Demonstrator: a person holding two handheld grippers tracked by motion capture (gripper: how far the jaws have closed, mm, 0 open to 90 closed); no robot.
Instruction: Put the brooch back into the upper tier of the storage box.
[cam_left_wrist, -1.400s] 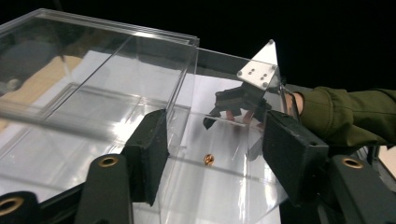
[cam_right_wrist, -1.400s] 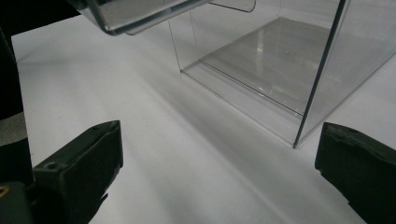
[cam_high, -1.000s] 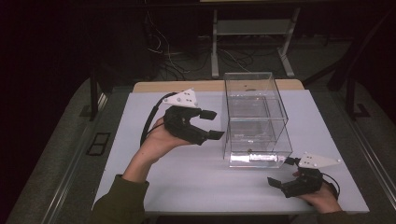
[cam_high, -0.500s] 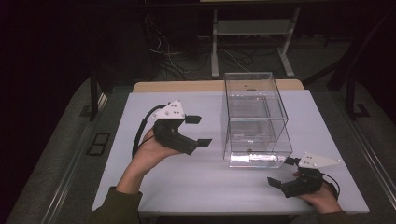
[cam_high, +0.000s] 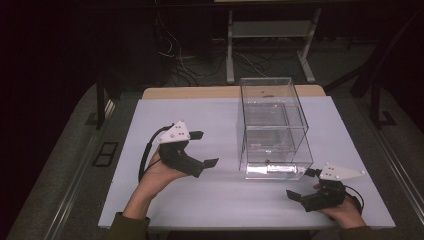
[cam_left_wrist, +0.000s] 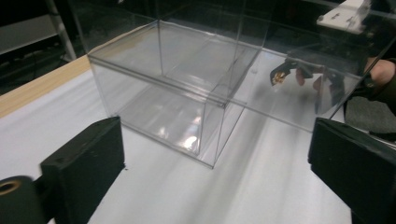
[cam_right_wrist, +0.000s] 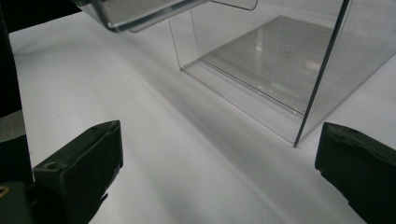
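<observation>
Two hand-held grippers, left (cam_high: 200, 148) and right (cam_high: 301, 185), hover jaws apart beside the clear two-tier box (cam_high: 272, 127); left gripper view shows its inner divider.

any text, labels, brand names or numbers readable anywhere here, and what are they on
None can be read.
The clear plastic box carries no label or print on any wall.
The grey plates on the left gripper and right gripper show small dark dots, not letters.
The white table is bare of markings.
</observation>
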